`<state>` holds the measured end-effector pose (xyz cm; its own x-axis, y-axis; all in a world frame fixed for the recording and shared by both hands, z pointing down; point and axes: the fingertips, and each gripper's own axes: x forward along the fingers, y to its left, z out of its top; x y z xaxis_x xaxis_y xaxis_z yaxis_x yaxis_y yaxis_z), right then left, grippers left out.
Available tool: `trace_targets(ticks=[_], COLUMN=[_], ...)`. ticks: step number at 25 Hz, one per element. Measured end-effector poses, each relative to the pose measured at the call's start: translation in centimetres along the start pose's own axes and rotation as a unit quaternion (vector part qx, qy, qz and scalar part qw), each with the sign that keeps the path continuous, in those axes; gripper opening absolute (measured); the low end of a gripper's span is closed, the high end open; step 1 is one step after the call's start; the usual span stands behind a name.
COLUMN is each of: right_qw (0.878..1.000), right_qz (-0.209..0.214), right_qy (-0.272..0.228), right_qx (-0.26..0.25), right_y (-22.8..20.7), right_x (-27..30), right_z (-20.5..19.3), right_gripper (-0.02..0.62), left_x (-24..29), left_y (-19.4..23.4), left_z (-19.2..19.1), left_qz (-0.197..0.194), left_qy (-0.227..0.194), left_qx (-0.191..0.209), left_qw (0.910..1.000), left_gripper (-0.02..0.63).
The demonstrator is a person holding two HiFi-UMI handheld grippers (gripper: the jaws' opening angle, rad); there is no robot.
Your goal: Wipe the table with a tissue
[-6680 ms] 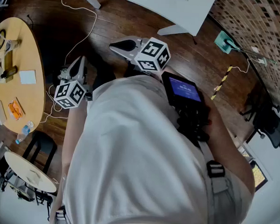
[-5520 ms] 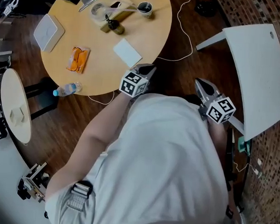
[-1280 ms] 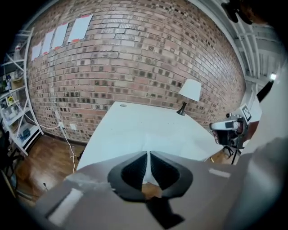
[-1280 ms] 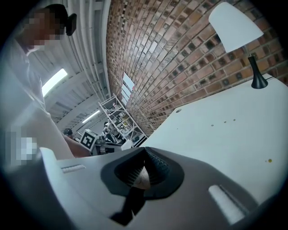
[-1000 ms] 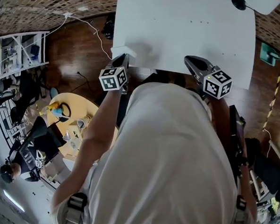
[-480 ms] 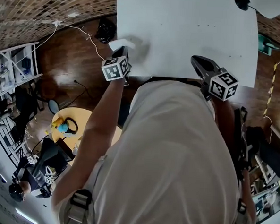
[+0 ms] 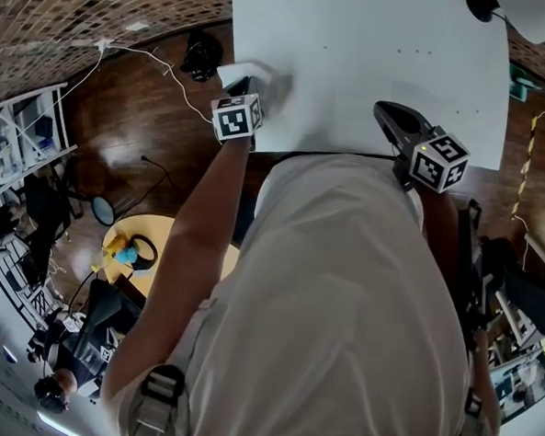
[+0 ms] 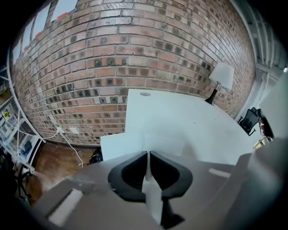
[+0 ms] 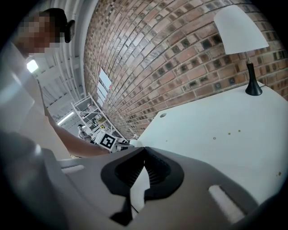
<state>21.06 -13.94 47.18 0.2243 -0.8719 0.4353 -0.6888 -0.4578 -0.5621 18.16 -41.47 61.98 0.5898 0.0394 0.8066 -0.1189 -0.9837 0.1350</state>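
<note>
Both jaws closed: left gripper (image 8: 147, 155) pinching tissue (image 8: 120, 146) at table (image 7: 374, 62) corner, right gripper (image 9: 145, 151) empty.

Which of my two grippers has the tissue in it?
The left gripper: its jaws are shut on the white tissue at the corner of the table. The right gripper is shut with nothing between its jaws.

Head view: the person's torso (image 7: 341, 309) hides the table's (image 7: 373, 71) near edge, the top edge crops the lamp (image 7: 529, 12), and the left gripper (image 7: 247, 85) partly covers the tissue (image 7: 233, 72).
</note>
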Motion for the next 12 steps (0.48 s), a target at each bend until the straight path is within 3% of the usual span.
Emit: trace_targets(ticks=[3, 8, 12], right_qw=[1.000, 1.000, 0.999], right_qz=[0.000, 0.001, 0.011], right_qy=[0.000, 0.016, 0.031], right_qx=[0.007, 0.011, 0.009], right_y=[-0.4, -2.1, -3.2], right_x=[0.1, -0.5, -1.8], right_z=[0.2, -0.1, 0.0], right_gripper=[0.008, 0.008, 0.008], left_x=[0.3, 1.5, 1.4], left_y=[-0.3, -1.8, -3.0], left_z=[0.8, 1.0, 0.6], left_qz=[0.013, 0.052, 0.080], left_qy=[-0.002, -0.006, -0.008], left_qx=[0.031, 0.130, 0.127], left_qw=[0.9994, 0.9902, 0.9886], left_gripper=[0.025, 0.018, 0.017])
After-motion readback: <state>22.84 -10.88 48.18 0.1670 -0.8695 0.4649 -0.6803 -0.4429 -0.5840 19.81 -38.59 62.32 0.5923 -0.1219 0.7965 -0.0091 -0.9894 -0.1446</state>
